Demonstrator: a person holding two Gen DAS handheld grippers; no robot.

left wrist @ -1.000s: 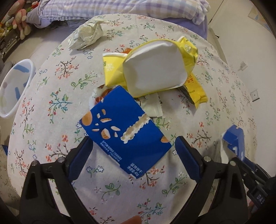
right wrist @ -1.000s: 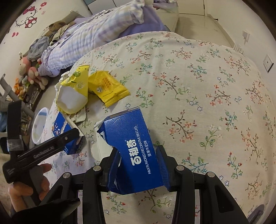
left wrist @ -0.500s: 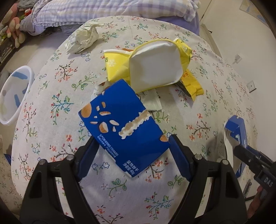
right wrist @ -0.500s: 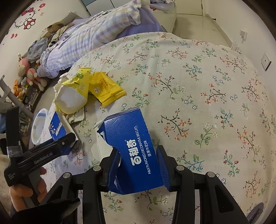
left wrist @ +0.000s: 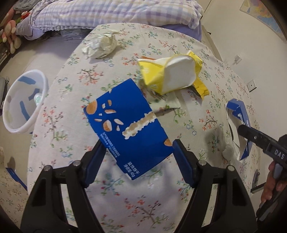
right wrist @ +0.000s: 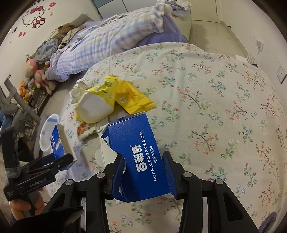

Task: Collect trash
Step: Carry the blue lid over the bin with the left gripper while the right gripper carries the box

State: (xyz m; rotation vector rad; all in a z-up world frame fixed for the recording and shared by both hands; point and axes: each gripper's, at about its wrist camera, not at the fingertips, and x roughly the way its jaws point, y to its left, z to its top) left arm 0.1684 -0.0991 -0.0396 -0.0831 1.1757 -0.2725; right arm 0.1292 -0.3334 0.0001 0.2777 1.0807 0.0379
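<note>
Blue biscuit box (left wrist: 129, 125) is being pinched across its width by the left gripper (left wrist: 138, 154) – jaws just closing – long axis slanting toward the white bin (left wrist: 26, 123); another torn box (right wrist: 141, 159) is being clamped by the right gripper (right wrist: 144, 172).

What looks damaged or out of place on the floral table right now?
Both blue biscuit boxes are torn open: the one in the right gripper has a ragged top edge, and the one between the left gripper's fingers shows a ripped strip. Yellow wrappers and crumpled paper litter the table.

A bed (right wrist: 114, 43) with a checked blanket stands behind the flowery worktop (right wrist: 215, 100). Soft toys (right wrist: 38, 75) sit left of the bed. A cat picture (right wrist: 35, 17) is on the wall above.
</note>
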